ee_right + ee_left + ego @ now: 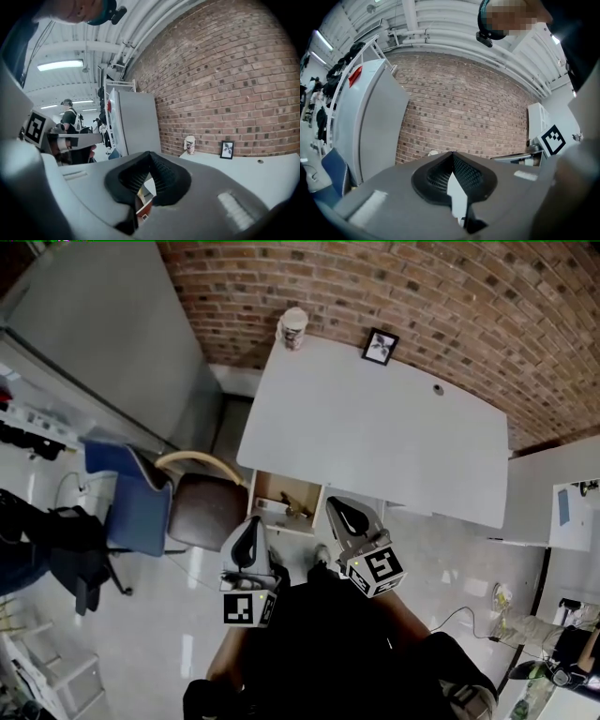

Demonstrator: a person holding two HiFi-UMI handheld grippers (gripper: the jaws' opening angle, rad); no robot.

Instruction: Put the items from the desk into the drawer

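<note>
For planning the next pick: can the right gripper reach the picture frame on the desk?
Probably yes: the desk between the picture frame and the right gripper is bare, though its shut jaws must open.

left gripper (251, 529) and right gripper (343, 512) side by side, near edge of desk (375, 427) just ahead of both. drawer (272, 486) open under that edge, ahead, between the two, nearer the left one. cup (293, 328) on desk's far left corner, picture frame (380, 346) right of it on far edge, brick wall (422, 296) behind. chair (202, 510) left of left gripper.
</note>
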